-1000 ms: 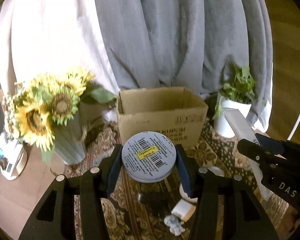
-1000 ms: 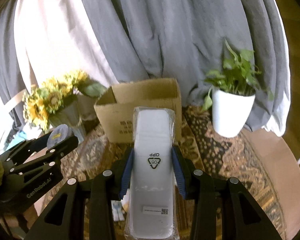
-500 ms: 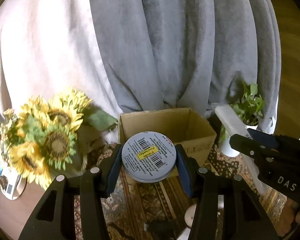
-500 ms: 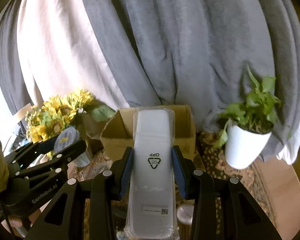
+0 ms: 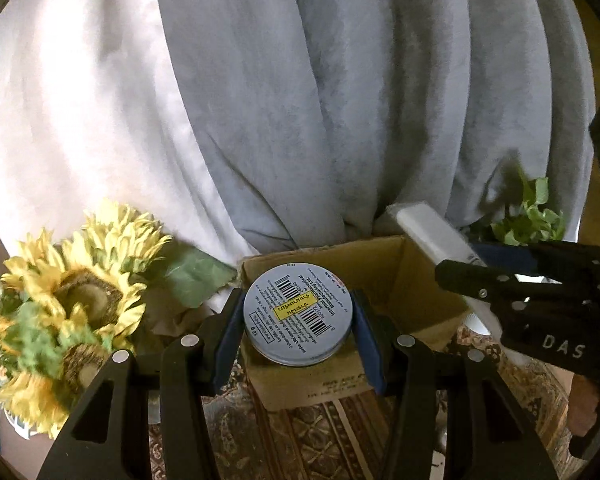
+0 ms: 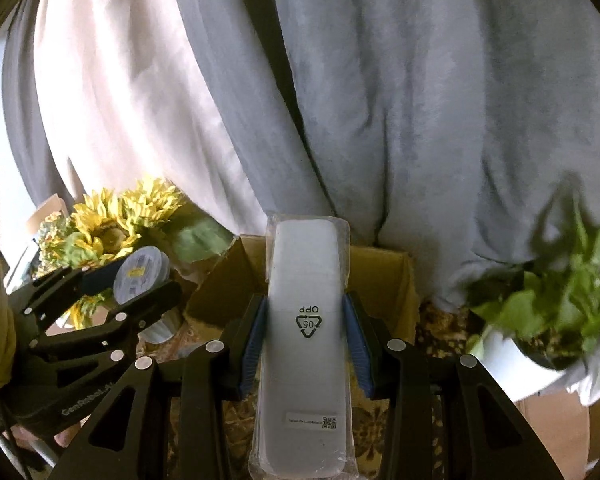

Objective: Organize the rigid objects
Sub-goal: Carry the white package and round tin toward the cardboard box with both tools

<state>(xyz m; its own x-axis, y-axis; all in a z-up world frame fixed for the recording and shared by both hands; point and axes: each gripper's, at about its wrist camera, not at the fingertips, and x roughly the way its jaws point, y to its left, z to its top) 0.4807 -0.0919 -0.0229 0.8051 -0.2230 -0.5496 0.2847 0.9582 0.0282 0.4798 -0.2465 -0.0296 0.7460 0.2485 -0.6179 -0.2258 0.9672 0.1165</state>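
We noted the left gripper (image 5: pixel 298 320) with its jaws clamped on a round tin (image 5: pixel 298 315), barcode label facing the camera, held in front of the open cardboard box (image 5: pixel 412 280). The right gripper (image 6: pixel 305 338) had its jaws closed on a long white packet (image 6: pixel 304 320) in clear wrap, also before the box. Sunflowers (image 5: pixel 80 292) stood to the left, a potted plant (image 6: pixel 548 320) to the right, grey curtain (image 5: pixel 340 100) behind.

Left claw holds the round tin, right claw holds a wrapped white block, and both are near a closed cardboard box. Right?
Not quite: the box is open, its flaps up and its inside showing in the left wrist view. The rest stands: the left claw holds the tin, and the right claw holds the wrapped white block.
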